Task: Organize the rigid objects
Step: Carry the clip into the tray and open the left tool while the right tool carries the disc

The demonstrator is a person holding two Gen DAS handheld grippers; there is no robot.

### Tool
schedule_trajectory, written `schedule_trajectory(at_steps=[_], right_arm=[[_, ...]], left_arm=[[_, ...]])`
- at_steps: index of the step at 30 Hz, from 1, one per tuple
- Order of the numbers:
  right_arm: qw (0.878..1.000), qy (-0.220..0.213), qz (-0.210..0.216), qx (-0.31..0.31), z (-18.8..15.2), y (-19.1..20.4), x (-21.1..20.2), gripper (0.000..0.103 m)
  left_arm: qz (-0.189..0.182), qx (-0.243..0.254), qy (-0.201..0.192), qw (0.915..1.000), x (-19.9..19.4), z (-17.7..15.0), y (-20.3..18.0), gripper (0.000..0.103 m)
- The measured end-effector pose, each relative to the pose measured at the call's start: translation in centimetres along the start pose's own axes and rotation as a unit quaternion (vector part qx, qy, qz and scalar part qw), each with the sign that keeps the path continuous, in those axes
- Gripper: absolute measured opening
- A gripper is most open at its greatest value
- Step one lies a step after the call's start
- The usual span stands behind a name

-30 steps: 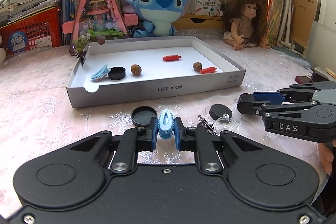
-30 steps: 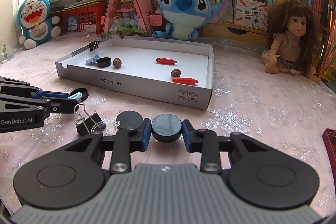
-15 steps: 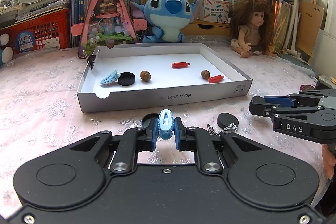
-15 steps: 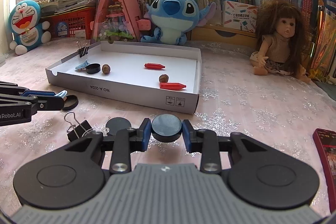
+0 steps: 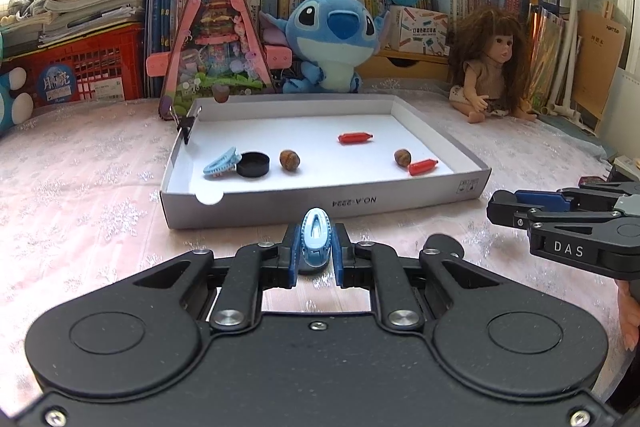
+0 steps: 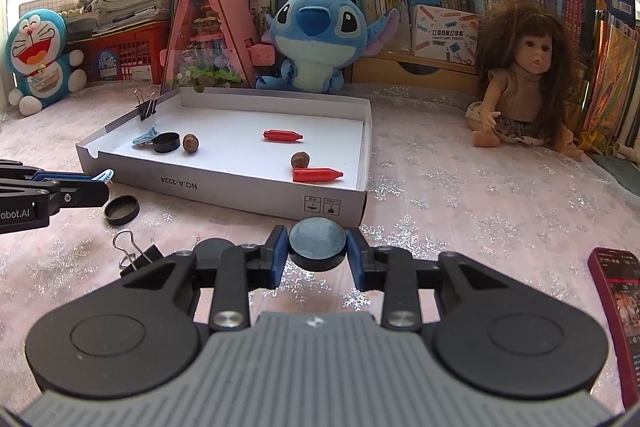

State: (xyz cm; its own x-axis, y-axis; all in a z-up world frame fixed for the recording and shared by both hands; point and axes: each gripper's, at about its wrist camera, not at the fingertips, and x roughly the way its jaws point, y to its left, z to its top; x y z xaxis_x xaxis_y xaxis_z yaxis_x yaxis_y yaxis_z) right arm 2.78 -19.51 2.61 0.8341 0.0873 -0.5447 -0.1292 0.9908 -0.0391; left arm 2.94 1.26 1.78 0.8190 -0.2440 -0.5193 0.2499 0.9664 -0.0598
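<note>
Grippers both loaded: left gripper (image 5: 315, 254) is clamped on a blue hair clip (image 5: 316, 241), right gripper (image 6: 317, 255) pinches a black cap (image 6: 317, 243), each held above the cloth just short of the box (image 5: 472, 183) front wall. Box already has another blue clip (image 5: 221, 167), a black lid (image 5: 252, 164), two nuts (image 5: 289, 159) and two red capsules (image 5: 355, 137), w/ a binder clip (image 6: 146, 108) on its rim. Looks approx. halfway: still out on the cloth are an open lid (image 6: 121, 209), a second binder clip (image 6: 138, 257) and a flat disc (image 6: 212, 250), plus the two held items not yet dropped in.
</note>
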Motion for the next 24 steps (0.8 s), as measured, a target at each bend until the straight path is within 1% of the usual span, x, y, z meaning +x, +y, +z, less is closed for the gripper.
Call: schedule_trajectory(at_steps=[12,24], right_arm=[[1.0,-0.02,0.002,0.009,2.5,0.0,0.6,0.037],[0.999,-0.021,-0.001,0.034,4.8,-0.7,2.5,0.037]], left_arm=[[0.013,0.001,-0.024,0.9996,0.6,3.1,0.5,0.015],[0.04,-0.014,-0.02,0.9989,3.9,6.6,1.9,0.015]])
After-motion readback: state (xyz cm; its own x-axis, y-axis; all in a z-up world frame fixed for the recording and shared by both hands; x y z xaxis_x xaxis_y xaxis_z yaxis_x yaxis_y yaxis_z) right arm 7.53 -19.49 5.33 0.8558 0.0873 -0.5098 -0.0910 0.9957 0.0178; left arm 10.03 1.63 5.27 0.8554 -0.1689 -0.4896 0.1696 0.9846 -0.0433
